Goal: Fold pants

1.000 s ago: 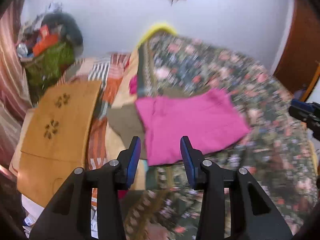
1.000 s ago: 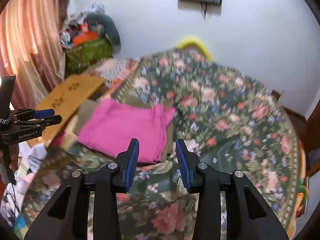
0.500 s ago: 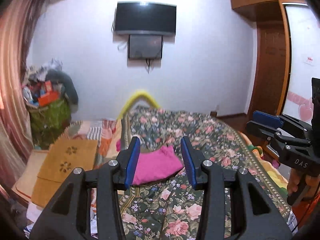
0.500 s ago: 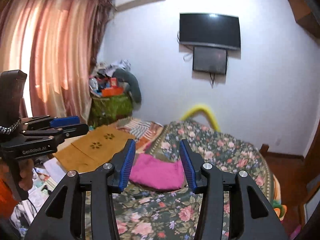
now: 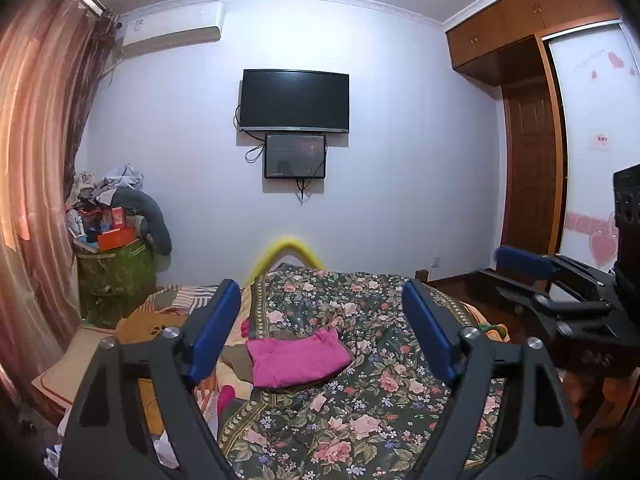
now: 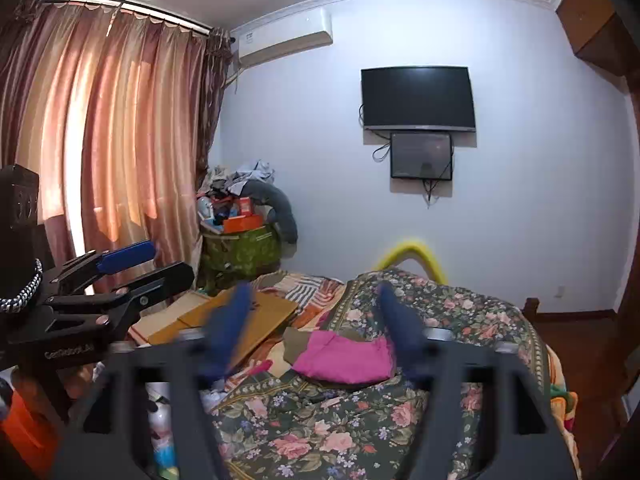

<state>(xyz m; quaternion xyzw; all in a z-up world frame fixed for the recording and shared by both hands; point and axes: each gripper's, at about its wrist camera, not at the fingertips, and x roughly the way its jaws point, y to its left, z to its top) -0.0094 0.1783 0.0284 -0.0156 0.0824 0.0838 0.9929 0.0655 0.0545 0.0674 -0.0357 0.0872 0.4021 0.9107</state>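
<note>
Farther-off pants (image 5: 298, 357), long axis sideways

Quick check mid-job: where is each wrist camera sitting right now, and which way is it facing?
Left wrist: on the left gripper, nearly level, facing bed and TV; its jaws opening, empty; right gripper at right edge.
Right wrist: on the right gripper, same heading; jaws opening, empty; left gripper at left.
Shared: pink pants folded on bed, TV, curtain.

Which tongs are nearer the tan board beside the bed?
Left. The left tongs, jaws opening and empty, hover at the bed's edge nearest the tan board; the right tongs, also opening, empty, hover over the floral bedspread, farther off.
</note>
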